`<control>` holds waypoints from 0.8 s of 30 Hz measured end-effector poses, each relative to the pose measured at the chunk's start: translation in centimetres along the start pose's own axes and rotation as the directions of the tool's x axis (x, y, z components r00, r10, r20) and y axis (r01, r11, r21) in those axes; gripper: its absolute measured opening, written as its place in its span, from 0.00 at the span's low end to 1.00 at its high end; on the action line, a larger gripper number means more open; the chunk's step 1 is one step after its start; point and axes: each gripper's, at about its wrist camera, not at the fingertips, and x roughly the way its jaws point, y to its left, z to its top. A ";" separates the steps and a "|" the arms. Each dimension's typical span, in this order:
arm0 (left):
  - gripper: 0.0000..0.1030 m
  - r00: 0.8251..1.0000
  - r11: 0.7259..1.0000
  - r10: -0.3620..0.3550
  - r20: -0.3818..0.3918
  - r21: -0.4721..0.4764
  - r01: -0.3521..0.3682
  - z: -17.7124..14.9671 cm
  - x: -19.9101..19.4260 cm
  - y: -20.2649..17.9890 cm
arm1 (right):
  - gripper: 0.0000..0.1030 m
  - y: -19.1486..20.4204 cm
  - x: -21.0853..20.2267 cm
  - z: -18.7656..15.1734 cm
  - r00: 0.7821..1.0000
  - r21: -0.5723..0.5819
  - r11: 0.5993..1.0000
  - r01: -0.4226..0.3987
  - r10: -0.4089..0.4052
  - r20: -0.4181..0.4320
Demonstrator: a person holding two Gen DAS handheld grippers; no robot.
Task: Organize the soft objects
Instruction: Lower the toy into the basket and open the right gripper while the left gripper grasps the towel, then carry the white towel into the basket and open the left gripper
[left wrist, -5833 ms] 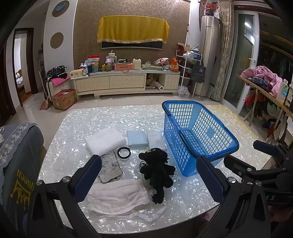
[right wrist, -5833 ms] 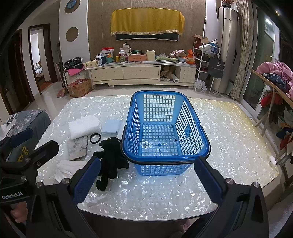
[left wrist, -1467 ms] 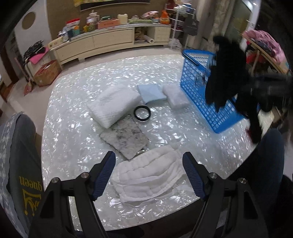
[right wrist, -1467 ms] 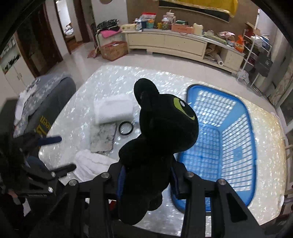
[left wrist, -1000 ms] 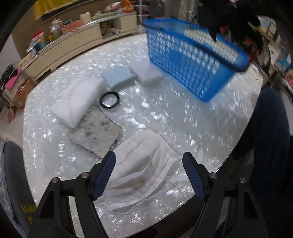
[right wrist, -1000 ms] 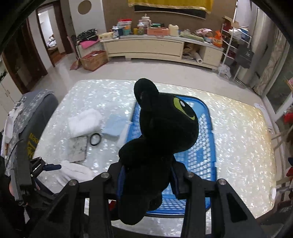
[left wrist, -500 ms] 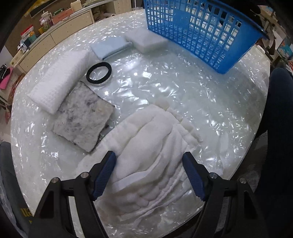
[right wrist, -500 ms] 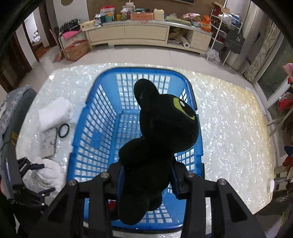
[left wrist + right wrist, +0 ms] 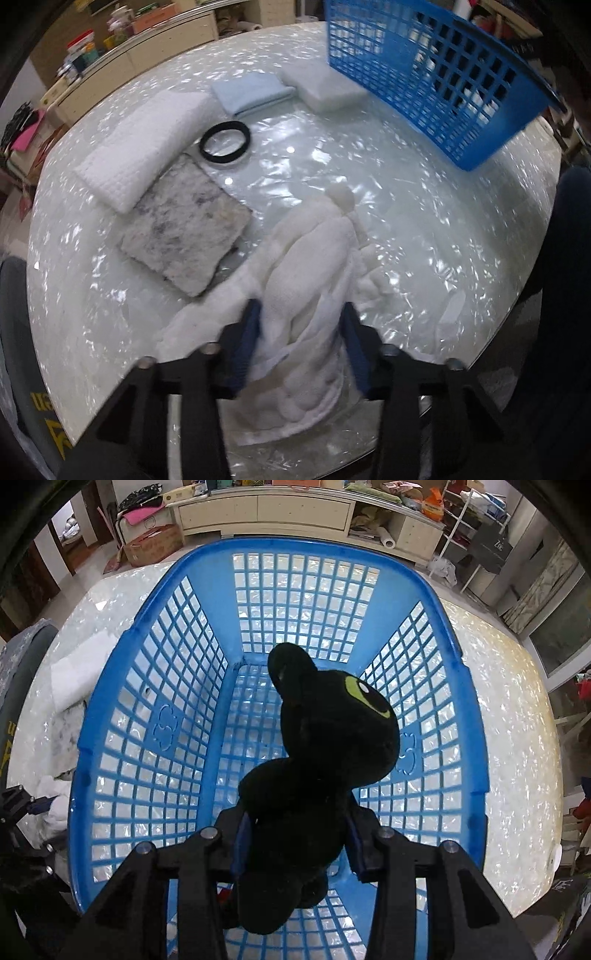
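My right gripper [image 9: 295, 834] is shut on a black plush toy [image 9: 321, 753] with a green eye and holds it over the inside of the blue basket [image 9: 155, 602]. My left gripper [image 9: 301, 332] is shut on a crumpled white fluffy towel [image 9: 314, 251] lying at the table's near edge. The basket also shows in the left wrist view [image 9: 436, 74] at the far right.
On the pearly table [image 9: 369, 162] lie a folded white waffle towel [image 9: 147, 136], a grey mottled cloth [image 9: 188, 229], a black ring [image 9: 224, 141], a light blue folded cloth [image 9: 251, 90] and a white pad [image 9: 325, 86]. A grey chair back [image 9: 14, 332] stands at the left.
My left gripper has dropped onto the white fluffy towel and closed on it. My right gripper has lowered the black plush toy deeper toward the basket.
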 end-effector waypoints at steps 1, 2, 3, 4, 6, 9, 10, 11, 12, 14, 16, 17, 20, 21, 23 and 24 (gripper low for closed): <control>0.27 1.000 1.000 0.003 0.003 -0.013 -0.002 0.0 -0.1 0.2 | 0.40 0.0 0.1 -0.1 1.000 -0.003 1.000 0.002 -0.002 -0.003; 0.24 1.000 1.000 0.004 0.005 -0.022 -0.004 0.0 -0.1 0.3 | 0.42 0.1 0.1 -0.3 1.000 -0.007 1.000 0.006 -0.006 -0.006; 0.22 1.000 1.000 0.003 0.006 -0.026 -0.003 0.0 -0.1 0.5 | 0.42 0.2 0.1 -0.3 1.000 -0.006 1.000 0.009 -0.009 -0.007; 0.22 1.000 1.000 0.003 0.006 -0.027 -0.003 -0.2 -0.2 0.5 | 0.42 0.4 0.0 -0.4 1.000 -0.009 1.000 0.013 -0.013 -0.008; 0.21 1.000 0.999 0.002 0.006 -0.032 -0.001 -0.2 -0.3 0.4 | 0.44 0.3 -0.3 -0.4 1.000 -0.009 1.000 0.006 -0.006 -0.005; 0.21 1.000 0.999 -0.003 0.005 -0.051 0.003 -0.2 -0.4 0.4 | 0.51 0.2 -0.5 0.0 1.000 -0.010 1.000 -0.003 0.003 -0.003; 0.21 1.000 0.999 -0.003 0.007 -0.054 0.003 -0.2 -0.5 0.4 | 0.53 0.3 -0.5 -0.2 1.000 -0.014 1.000 0.000 0.000 -0.003; 0.21 1.000 0.998 -0.001 0.010 -0.056 0.001 -0.3 -0.7 0.3 | 0.57 0.5 -0.6 -0.3 1.000 -0.024 1.000 0.021 -0.021 -0.001; 0.21 1.000 0.998 -0.001 0.012 -0.056 0.002 -0.5 -0.9 0.2 | 0.61 0.6 -0.7 -0.5 0.999 -0.030 0.999 0.033 -0.033 0.003; 0.21 1.000 0.998 -0.002 0.025 -0.059 0.003 -0.6 -1.6 0.0 | 0.69 0.8 -1.1 -0.7 0.999 -0.036 0.999 0.035 -0.035 0.012; 0.21 0.999 0.998 -0.006 0.043 -0.060 0.009 -0.4 -2.4 -0.4 | 0.78 0.9 -1.7 -1.0 0.999 -0.036 0.999 0.025 -0.024 0.024; 0.21 0.999 0.998 -0.006 0.052 -0.059 0.009 -0.3 -2.8 -0.6 | 0.84 0.9 -2.2 -1.1 0.999 -0.037 0.999 0.037 -0.036 0.035; 0.21 0.996 0.999 -0.007 0.087 -0.051 0.012 0.0 -4.6 -1.3 | 0.97 0.9 -3.7 -1.7 0.996 -0.027 0.998 0.058 -0.056 0.071; 0.21 0.995 0.999 -0.008 0.103 -0.048 0.013 0.2 -5.5 -1.6 | 1.00 0.8 -4.2 -1.8 0.995 -0.022 0.998 0.055 -0.053 0.078; 0.21 0.992 0.999 -0.016 0.127 -0.049 0.022 0.4 -6.8 -2.1 | 1.00 0.7 -5.3 -2.4 0.993 -0.016 0.998 0.065 -0.063 0.099; 0.21 0.989 0.998 -0.024 0.145 -0.047 0.032 0.6 -7.8 -2.5 | 1.00 0.7 -5.6 -2.6 0.991 -0.016 0.997 0.073 -0.071 0.111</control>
